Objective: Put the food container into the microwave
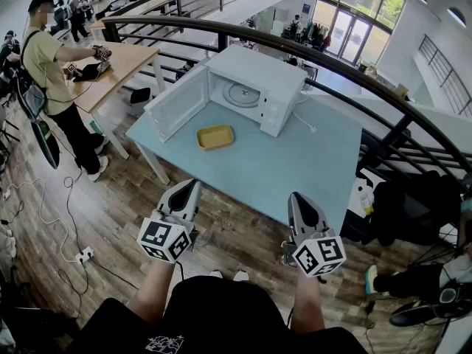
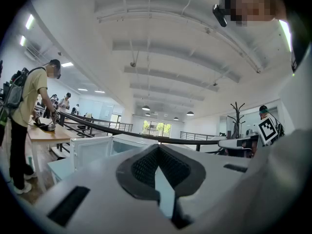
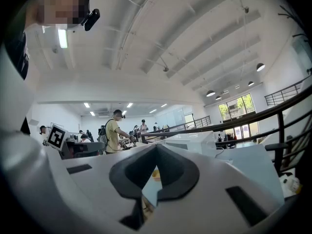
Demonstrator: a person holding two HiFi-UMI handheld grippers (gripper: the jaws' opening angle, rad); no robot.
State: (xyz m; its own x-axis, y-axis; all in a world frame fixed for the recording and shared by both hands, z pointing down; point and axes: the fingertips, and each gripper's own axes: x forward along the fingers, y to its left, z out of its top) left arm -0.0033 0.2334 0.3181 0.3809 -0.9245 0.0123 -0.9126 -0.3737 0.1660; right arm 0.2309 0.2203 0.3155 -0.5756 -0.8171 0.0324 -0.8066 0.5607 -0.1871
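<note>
Both pairs of jaws clenched, empty: left gripper (image 1: 192, 186), right gripper (image 1: 296, 197); food container (image 1: 215, 137) before open microwave (image 1: 254, 87).

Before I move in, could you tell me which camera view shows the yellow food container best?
The head view: the yellow food container lies whole on the table before the open microwave. The right gripper view catches only a small yellow sliver of it past the jaws; the left gripper view does not show it.

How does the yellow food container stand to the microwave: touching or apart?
Apart. The head view shows bare table between the food container and the microwave.
</note>
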